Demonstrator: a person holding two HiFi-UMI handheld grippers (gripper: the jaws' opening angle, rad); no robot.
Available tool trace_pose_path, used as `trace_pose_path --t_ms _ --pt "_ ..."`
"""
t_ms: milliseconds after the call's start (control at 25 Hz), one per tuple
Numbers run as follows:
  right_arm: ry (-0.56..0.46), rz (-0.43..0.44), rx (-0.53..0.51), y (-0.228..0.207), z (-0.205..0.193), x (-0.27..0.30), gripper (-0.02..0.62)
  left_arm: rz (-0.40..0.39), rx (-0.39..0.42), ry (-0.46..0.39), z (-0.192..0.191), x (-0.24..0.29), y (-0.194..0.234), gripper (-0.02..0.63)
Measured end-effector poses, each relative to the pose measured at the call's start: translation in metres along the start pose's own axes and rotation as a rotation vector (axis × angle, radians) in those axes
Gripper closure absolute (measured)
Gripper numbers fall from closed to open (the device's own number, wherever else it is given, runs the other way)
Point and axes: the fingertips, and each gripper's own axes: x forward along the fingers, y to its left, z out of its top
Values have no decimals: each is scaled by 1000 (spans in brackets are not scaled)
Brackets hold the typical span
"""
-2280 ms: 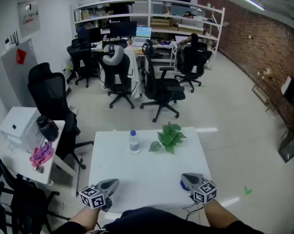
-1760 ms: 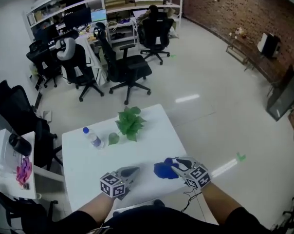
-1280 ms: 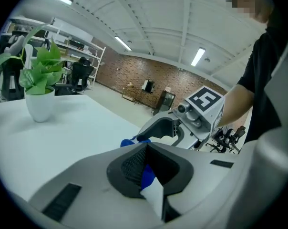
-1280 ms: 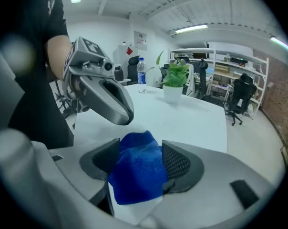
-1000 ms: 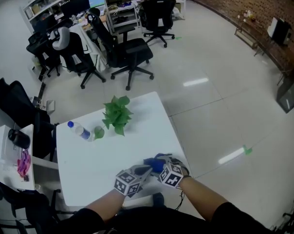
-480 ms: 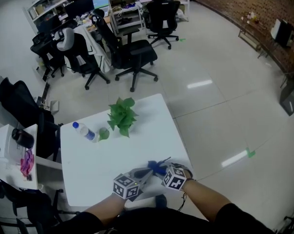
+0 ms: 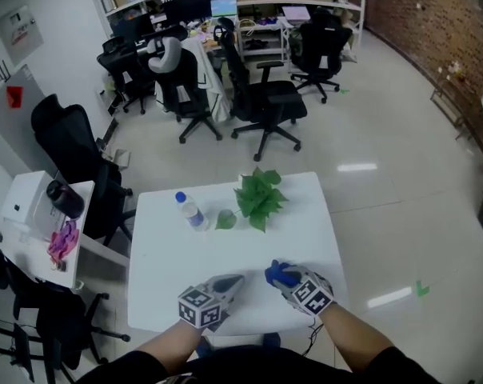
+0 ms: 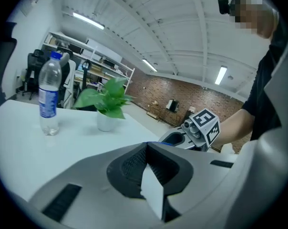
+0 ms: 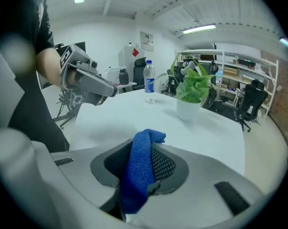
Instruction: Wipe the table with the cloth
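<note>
A blue cloth (image 7: 275,273) hangs bunched from my right gripper (image 7: 278,276) over the near right part of the white table (image 7: 169,242). In the right gripper view the cloth (image 9: 139,168) is pinched between the jaws, which are closing on it; its folded end sticks out past my right gripper's (image 9: 145,149) tips. My left gripper (image 7: 230,282) rests low near the table's front edge, a hand's width left of the cloth. Its jaws meet with nothing between them in the left gripper view, where my left gripper (image 8: 146,152) points toward the right one.
A water bottle (image 7: 192,212) and a small potted plant (image 7: 258,198) in a white pot stand at the table's far side. Office chairs (image 7: 265,106) and desks fill the floor beyond. A side table (image 7: 35,214) with a dark flask is at the left.
Half a second ago the two grippers were close together around the cloth; now they stand apart and the cloth is with the right one. The head view has swung.
</note>
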Motion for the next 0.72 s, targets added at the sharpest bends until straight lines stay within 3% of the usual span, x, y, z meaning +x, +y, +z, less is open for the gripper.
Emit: trace_pose_path --t_ms 320,720 --pt "-18 41 -103 48 102 85 494 178 -63 -129 8 -126 120 611" --pt "2 152 -230 146 211 223 494 330 -111 -183 -21 -289 231 611"
